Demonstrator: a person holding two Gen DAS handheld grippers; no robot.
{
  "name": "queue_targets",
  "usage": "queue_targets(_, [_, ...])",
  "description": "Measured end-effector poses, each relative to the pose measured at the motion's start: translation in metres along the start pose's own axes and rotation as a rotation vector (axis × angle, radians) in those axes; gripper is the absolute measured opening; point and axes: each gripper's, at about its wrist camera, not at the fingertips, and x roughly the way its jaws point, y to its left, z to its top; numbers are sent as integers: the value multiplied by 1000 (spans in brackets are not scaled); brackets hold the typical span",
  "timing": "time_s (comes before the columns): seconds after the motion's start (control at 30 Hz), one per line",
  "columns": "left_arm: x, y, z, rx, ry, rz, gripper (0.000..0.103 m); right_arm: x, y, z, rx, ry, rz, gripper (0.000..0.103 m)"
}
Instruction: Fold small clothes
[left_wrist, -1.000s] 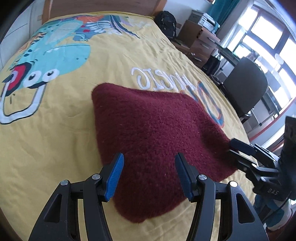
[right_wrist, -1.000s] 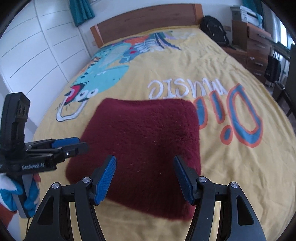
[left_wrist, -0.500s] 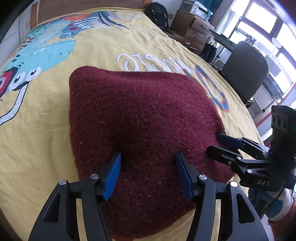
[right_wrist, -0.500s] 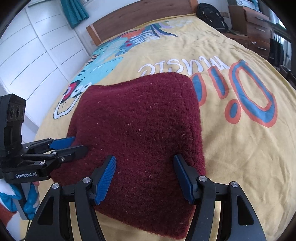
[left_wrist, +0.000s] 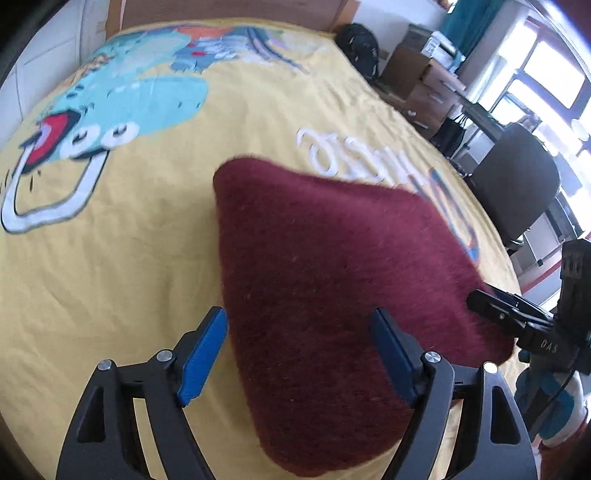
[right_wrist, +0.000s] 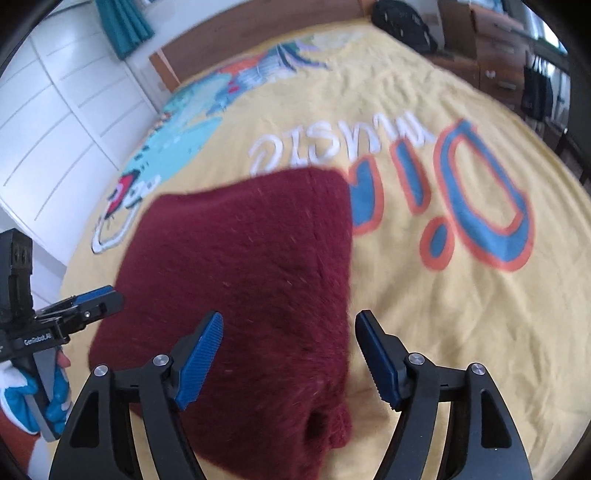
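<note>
As both hand-held grippers hang over the near end of the bed, their jaws have just been opening and now stand wide, with nothing pressed between the blue pads. Nearest is the left gripper (left_wrist: 297, 354), straddling the near left edge of the fuzzy maroon knitted garment (left_wrist: 332, 288): one pad sits just off the wool over bare cover, the other above the knit. Beside it the right gripper (right_wrist: 290, 354) straddles the garment's right edge the same way, one pad over the wool, the other above the yellow printed bedspread (right_wrist: 461, 325). The garment lies flat on that bedspread, its long axis running away from both grippers toward the wooden headboard (right_wrist: 258, 40), with a ribbed, bunched corner at the near right. Neither gripper looks clearly nearer; each has its own near corner just below it, so the coming pinch probably needs only a short drop. Left, right and beyond the garment the bedspread is open, giving room to carry the near hem toward the far edge, which lies against the white lettering. Farther right of the garment's far end stand a dark office chair (left_wrist: 517, 192) and brown drawers.
</note>
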Motion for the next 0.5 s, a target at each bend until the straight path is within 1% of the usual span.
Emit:
queue_targets(0.07, [6, 4, -1, -24, 14, -22, 76, 14, -7, -2, 14, 50, 28, 76])
queue_targets(0.13, [12, 11, -1, -58, 23, -45, 85, 24, -14, -3, 35, 87, 59, 77])
queue_targets(0.2, [18, 17, 0, -87, 33, -61, 88, 34, -22, -4, 65, 117, 110, 77])
queue_targets(0.27, [24, 24, 0, -119, 53, -92, 89, 40, -27, -5, 78, 137, 142, 76])
queue_targets(0.3, [28, 28, 0, -143, 66, -120, 90, 44, -29, -5, 82, 145, 161, 76])
queue_targets(0.37, [34, 36, 1, -185, 82, -177, 90, 48, -31, -5, 93, 159, 202, 69])
queue_targets(0.43, [39, 44, 2, -226, 93, -224, 90, 54, -36, -6, 118, 176, 251, 64])
queue_targets(0.47, [43, 48, 3, -249, 99, -260, 90, 56, -39, -6, 130, 181, 271, 63])
queue_targets(0.5, [46, 50, 3, -263, 101, -286, 89, 58, -43, -6, 145, 185, 298, 60])
